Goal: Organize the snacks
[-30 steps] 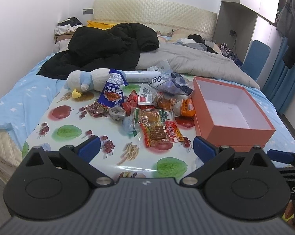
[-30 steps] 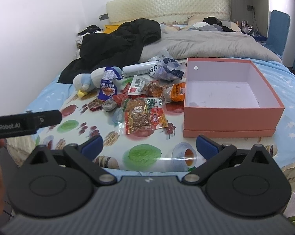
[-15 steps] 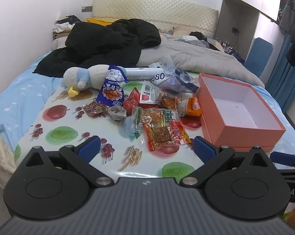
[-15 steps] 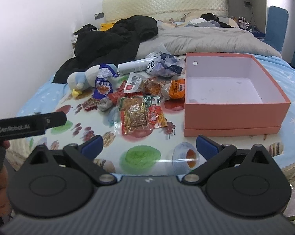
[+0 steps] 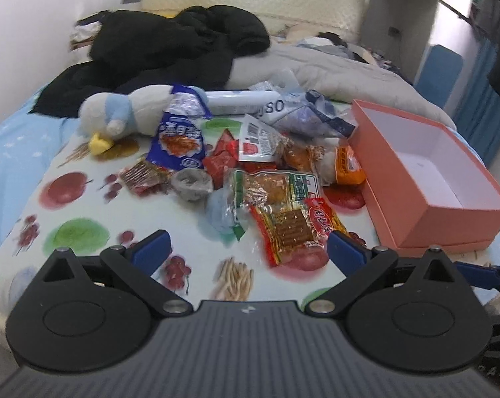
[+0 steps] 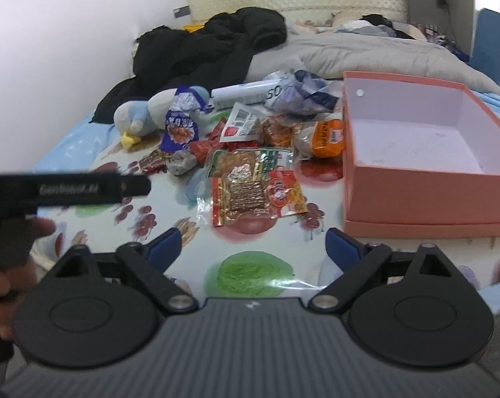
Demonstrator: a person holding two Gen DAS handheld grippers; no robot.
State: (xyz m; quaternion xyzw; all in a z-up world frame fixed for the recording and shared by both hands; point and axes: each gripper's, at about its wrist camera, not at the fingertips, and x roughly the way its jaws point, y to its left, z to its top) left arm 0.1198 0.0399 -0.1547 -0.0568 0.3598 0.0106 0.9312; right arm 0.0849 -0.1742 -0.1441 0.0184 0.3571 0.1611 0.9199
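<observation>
Hand-held gripper (image 6: 251, 243) jaws wide, narrowing, empty; snack pile's (image 6: 250, 152) lower packets hidden.

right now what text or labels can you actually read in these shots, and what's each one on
"GenRobot.AI": blurred, on the black bar of the left gripper seen from the right wrist.
"SO": end of larger lettering on the white tube, the rest hidden.
Chinese characters on the blue snack bag and the red snack packet: too blurred to read.
Barcode label on the white packet: too small.
</observation>
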